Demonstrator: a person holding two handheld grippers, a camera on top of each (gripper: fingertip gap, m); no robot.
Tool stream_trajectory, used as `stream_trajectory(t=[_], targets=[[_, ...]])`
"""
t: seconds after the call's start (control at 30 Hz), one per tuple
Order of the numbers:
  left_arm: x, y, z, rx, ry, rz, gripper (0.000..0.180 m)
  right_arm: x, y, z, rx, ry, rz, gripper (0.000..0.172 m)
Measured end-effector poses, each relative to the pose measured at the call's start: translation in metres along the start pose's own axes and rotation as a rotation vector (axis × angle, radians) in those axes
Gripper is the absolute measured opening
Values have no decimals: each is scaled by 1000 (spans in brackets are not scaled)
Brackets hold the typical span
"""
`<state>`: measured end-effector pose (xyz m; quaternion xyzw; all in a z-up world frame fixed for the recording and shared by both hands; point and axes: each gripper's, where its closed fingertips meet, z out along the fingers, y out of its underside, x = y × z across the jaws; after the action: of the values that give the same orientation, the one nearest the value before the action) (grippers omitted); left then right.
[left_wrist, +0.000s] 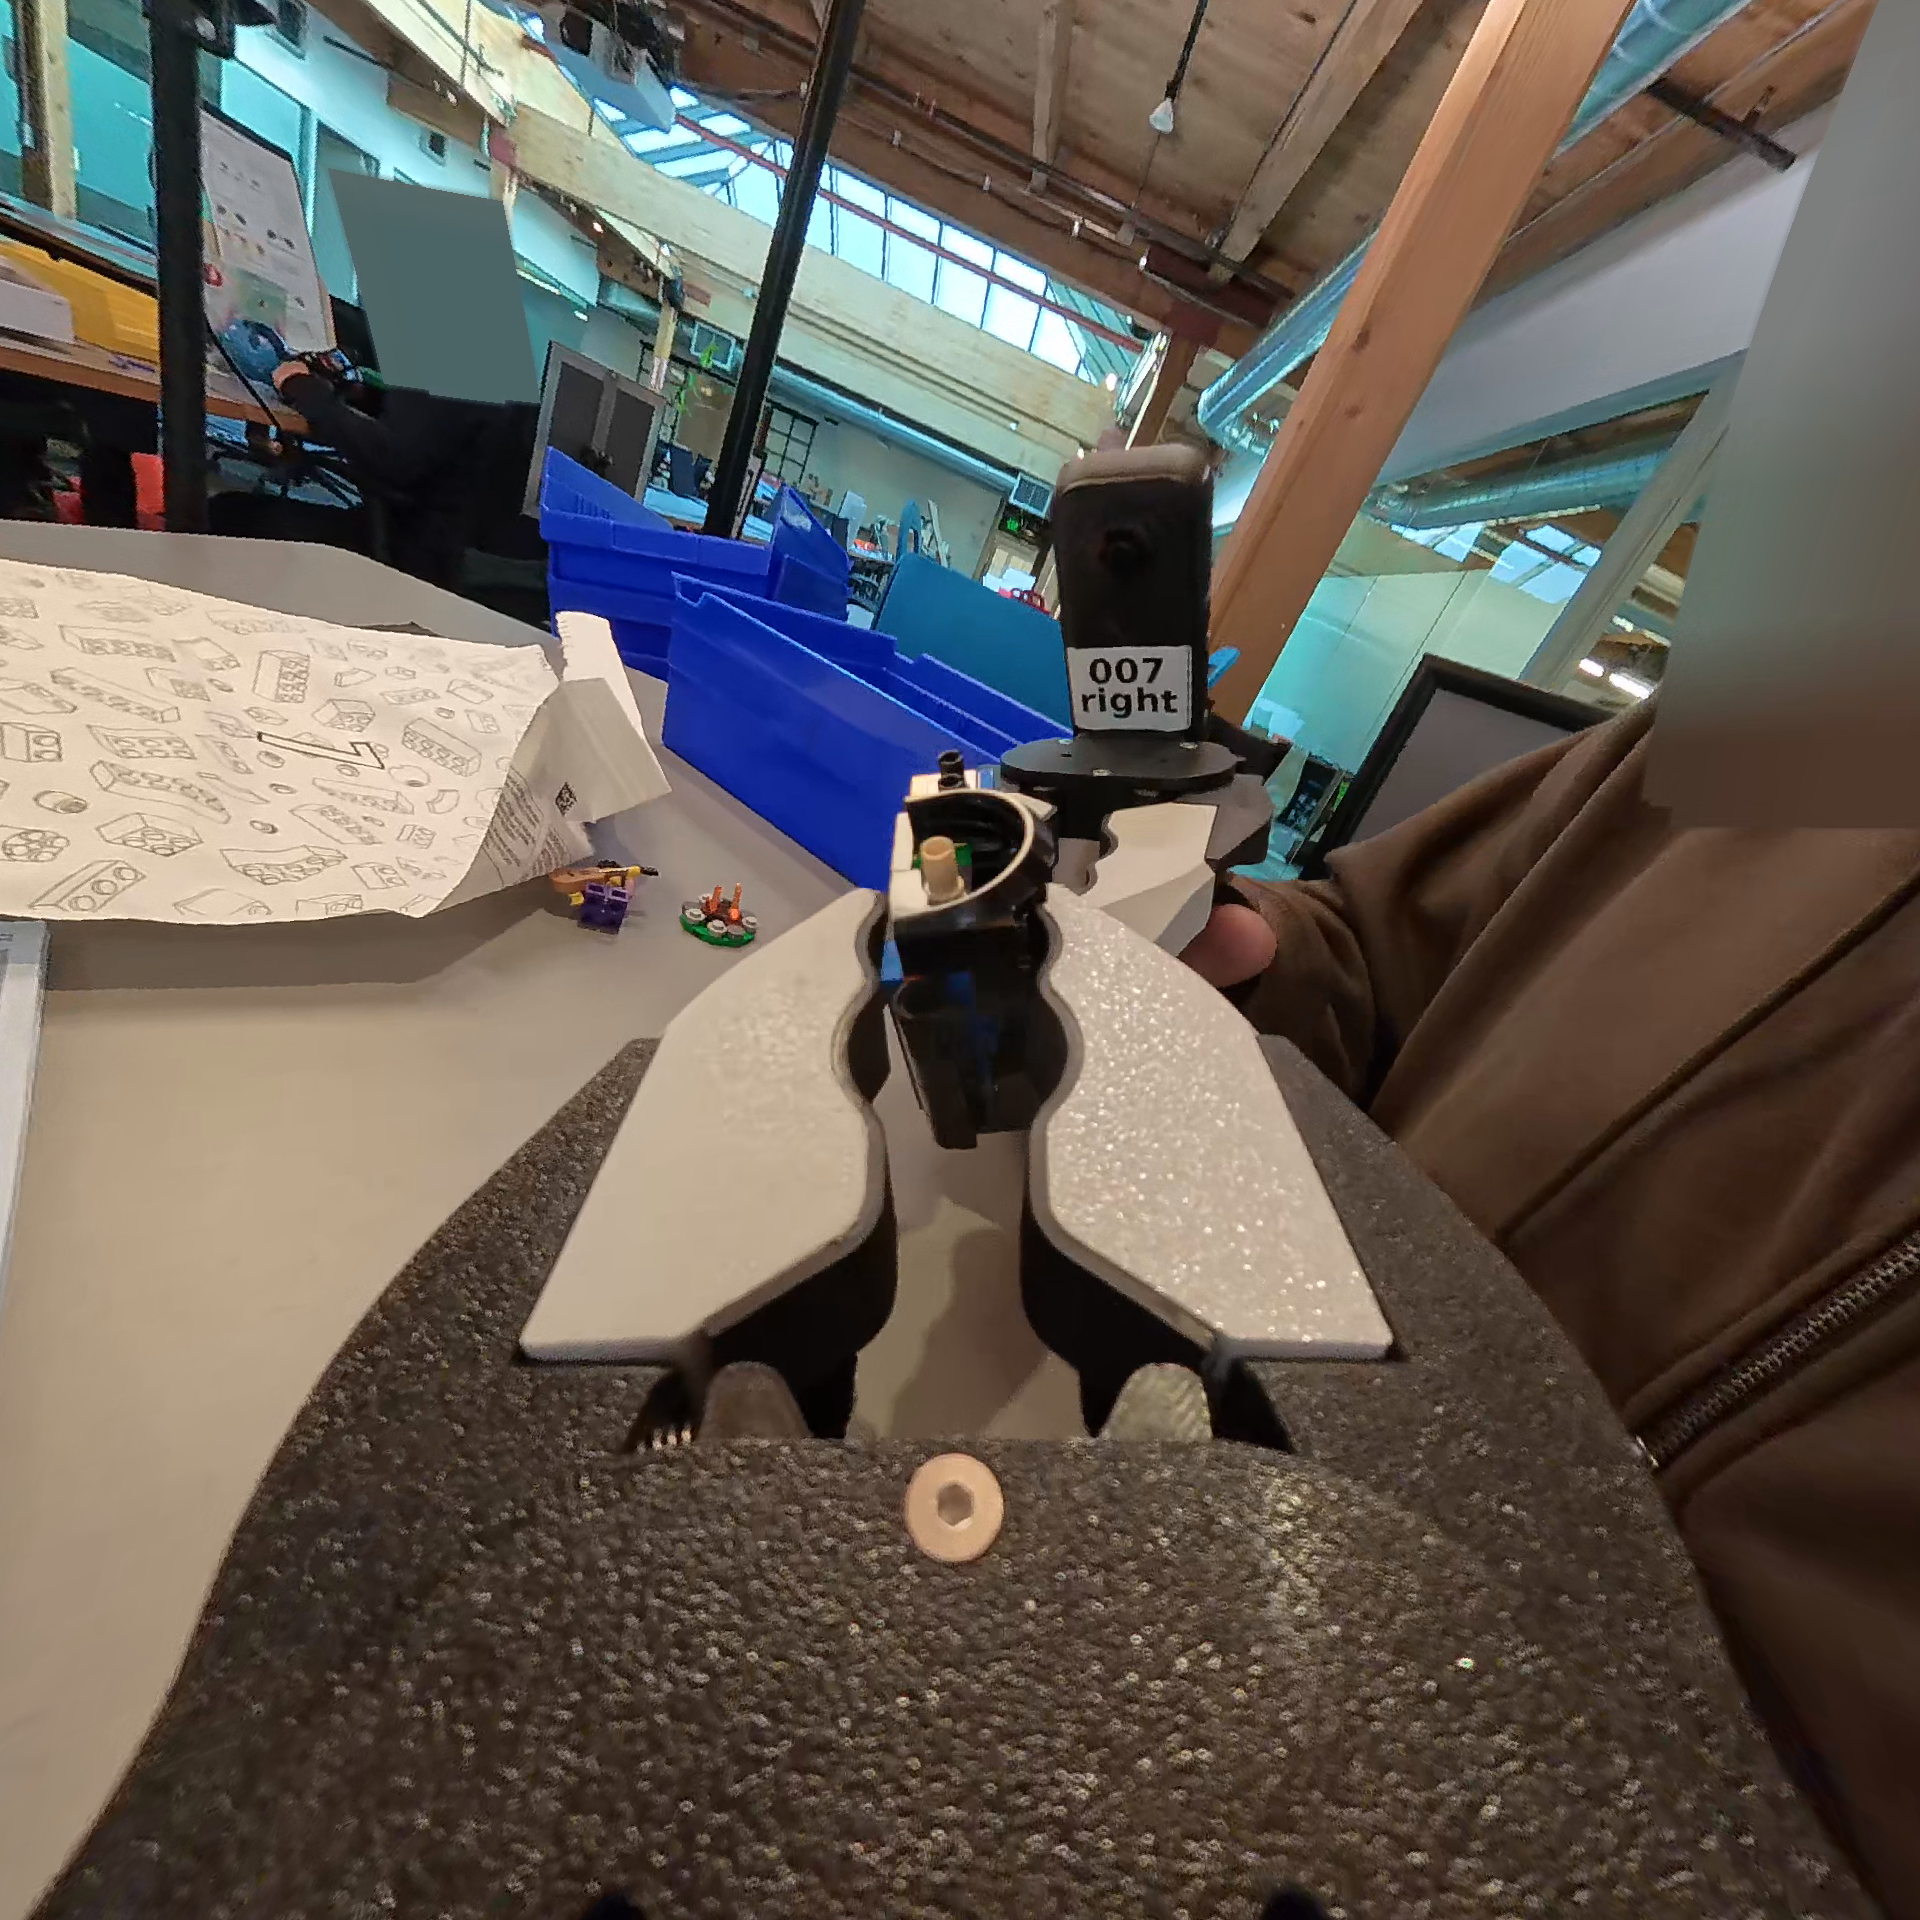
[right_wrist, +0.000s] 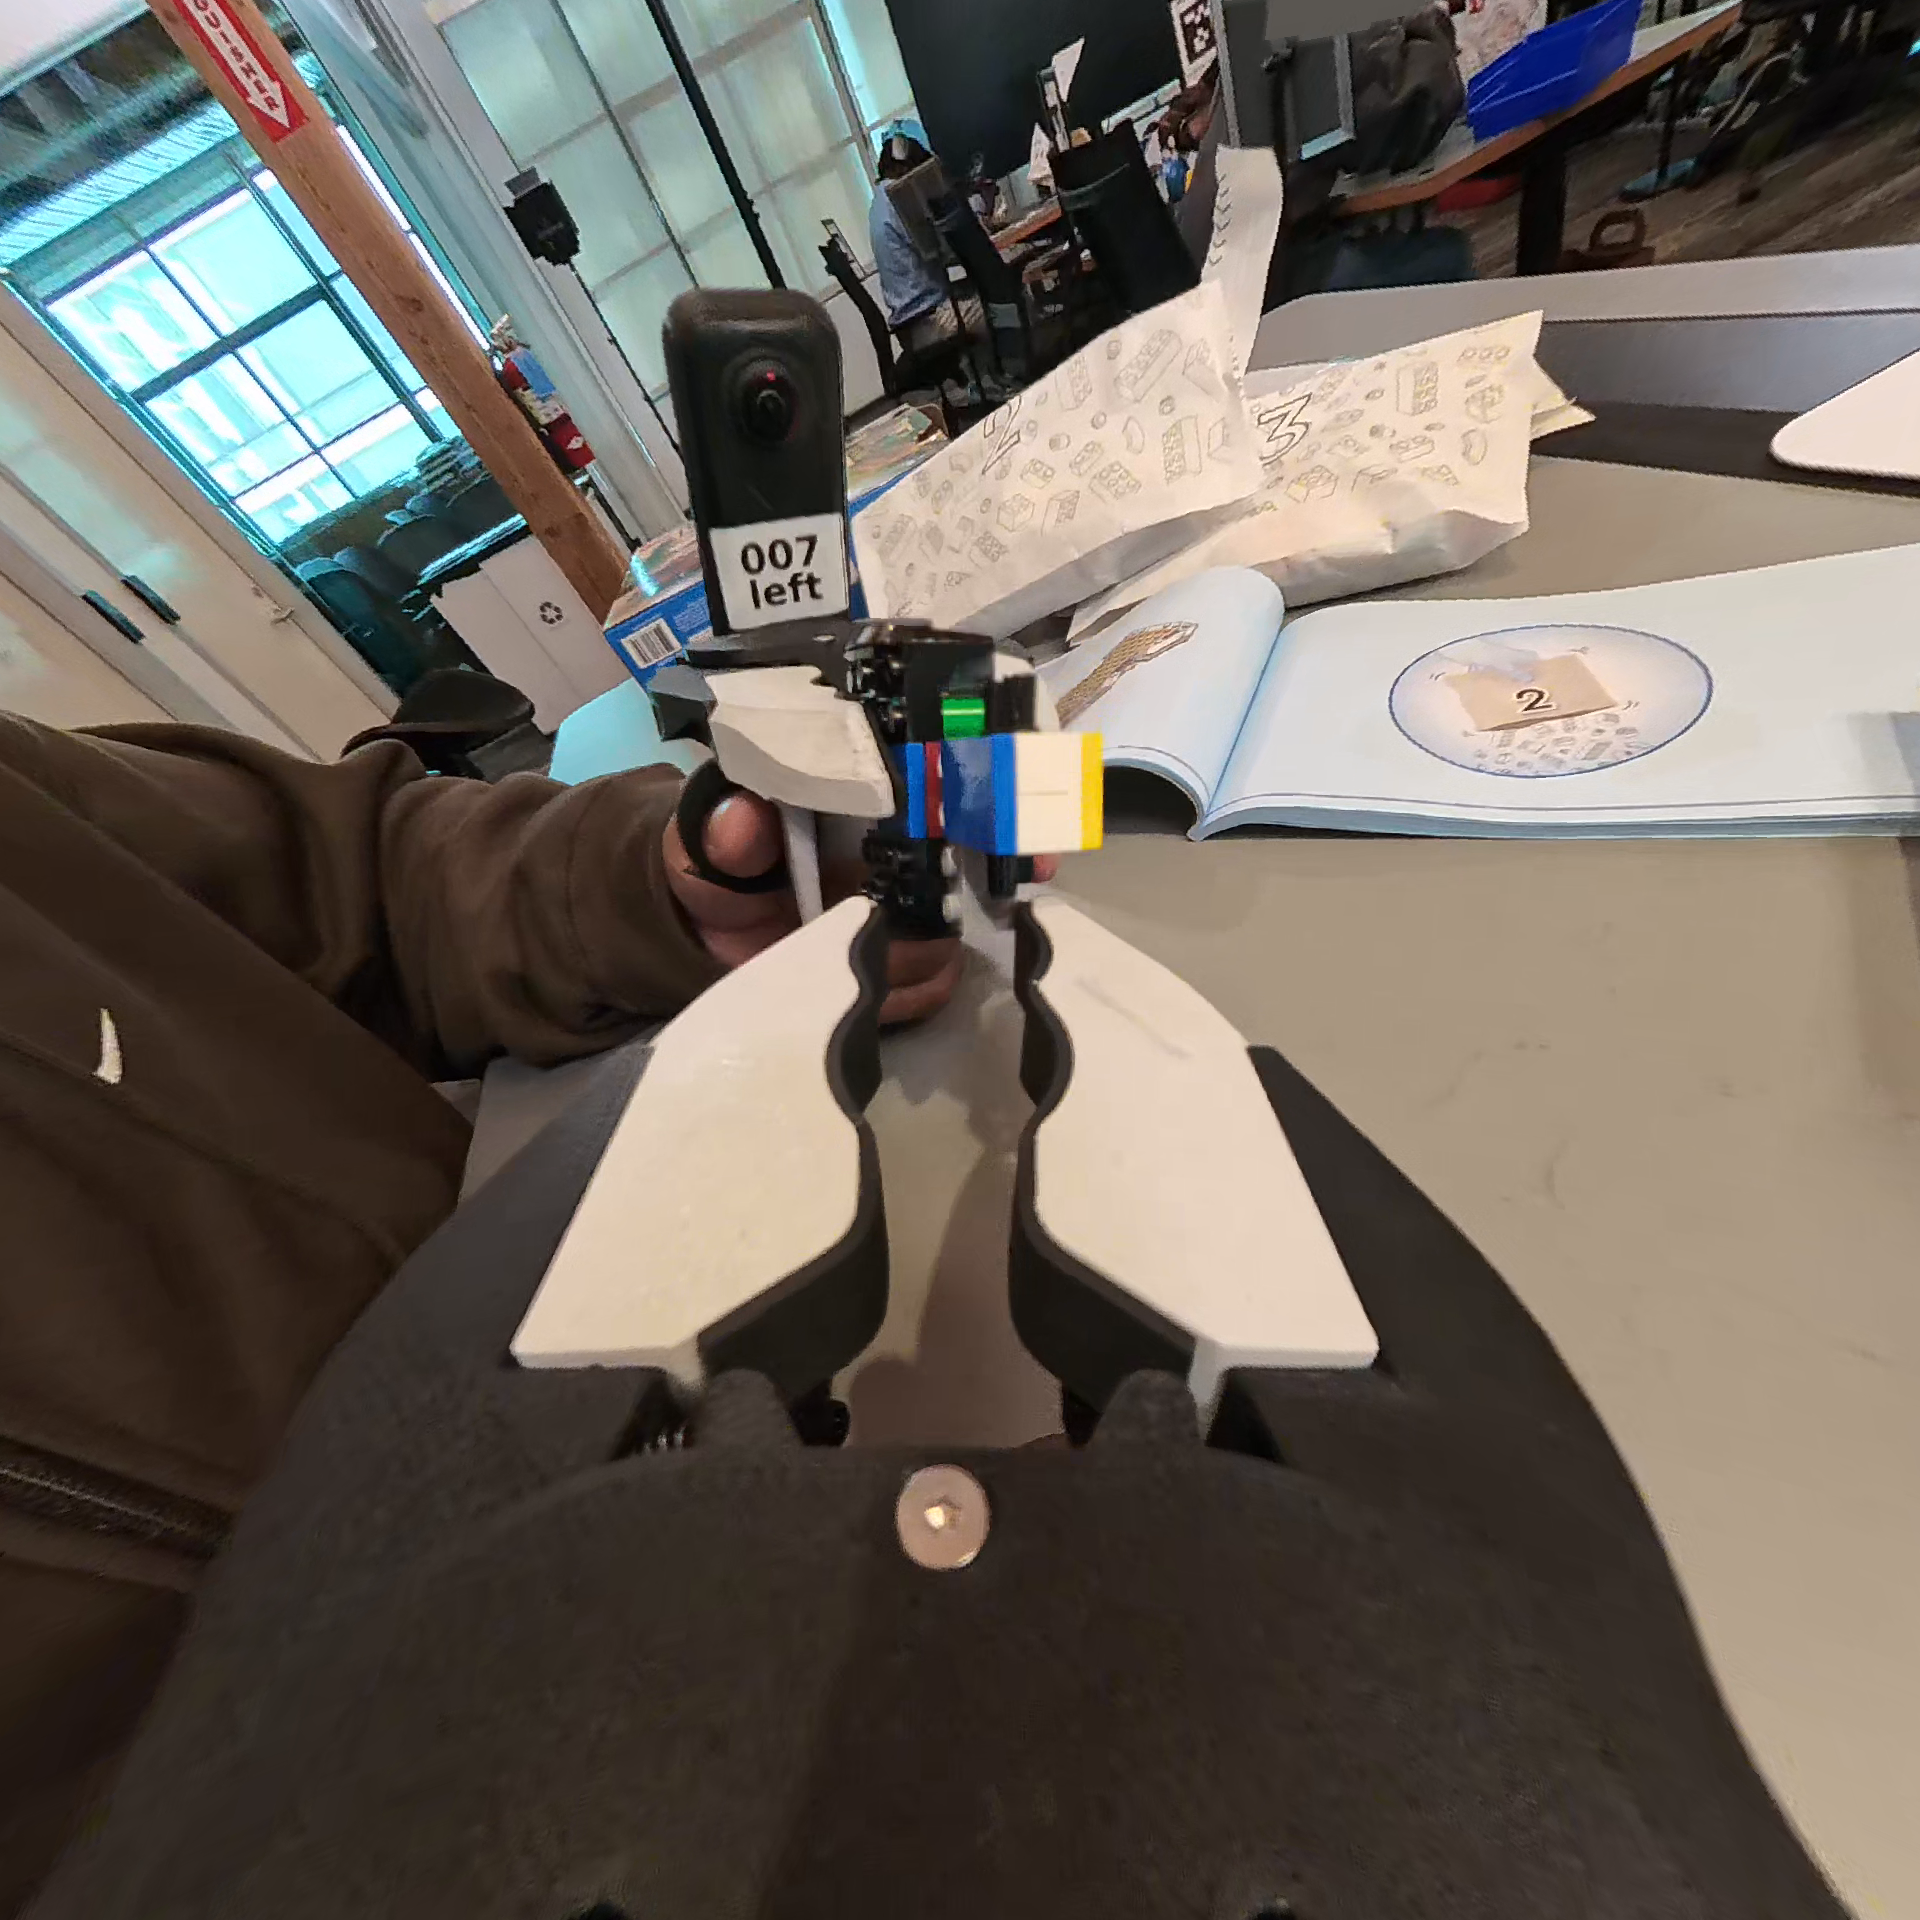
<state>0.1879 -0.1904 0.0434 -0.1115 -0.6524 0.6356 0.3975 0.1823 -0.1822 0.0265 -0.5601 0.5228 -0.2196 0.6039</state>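
Observation:
My left gripper (left_wrist: 961, 914) is shut on a small brick model (left_wrist: 966, 997), black with blue and white parts and a tan peg on top, and holds it above the grey table (left_wrist: 312, 1091). The right wrist view shows the same model (right_wrist: 997, 790) with blue, red, white, yellow and green bricks, with a left finger (right_wrist: 800, 753) against it. My right gripper (right_wrist: 943, 920) has its tips closed on the black lower end of the model. One of its fingers (left_wrist: 1086, 868) shows behind the model in the left wrist view.
Printed paper bags (left_wrist: 208, 727) and stacked blue bins (left_wrist: 810, 727) lie on the table. Two small brick builds, one purple (left_wrist: 603, 899) and one round green (left_wrist: 719, 920), stand near the bag. An open instruction booklet (right_wrist: 1455, 727) and more bags (right_wrist: 1143, 468) lie to the right. The tips of both grippers are at nearly the same place.

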Motion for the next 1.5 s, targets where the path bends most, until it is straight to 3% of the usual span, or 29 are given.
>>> stream_trajectory(t=[0.37, 0.57, 0.87, 1.5], targets=[[2, 10, 8, -79, -34, 61, 22, 3, 7, -5, 15, -28, 56, 21], [0, 13, 11, -89, -43, 12, 22, 6, 10, -8, 30, -34, 80, 20], [5, 15, 12, -90, 10, -34, 22, -1, 12, -11, 47, -200, 249, 18], [-8, 10, 8, -45, -57, -106, 22, 1, 14, -9, 54, -101, 123, 12]])
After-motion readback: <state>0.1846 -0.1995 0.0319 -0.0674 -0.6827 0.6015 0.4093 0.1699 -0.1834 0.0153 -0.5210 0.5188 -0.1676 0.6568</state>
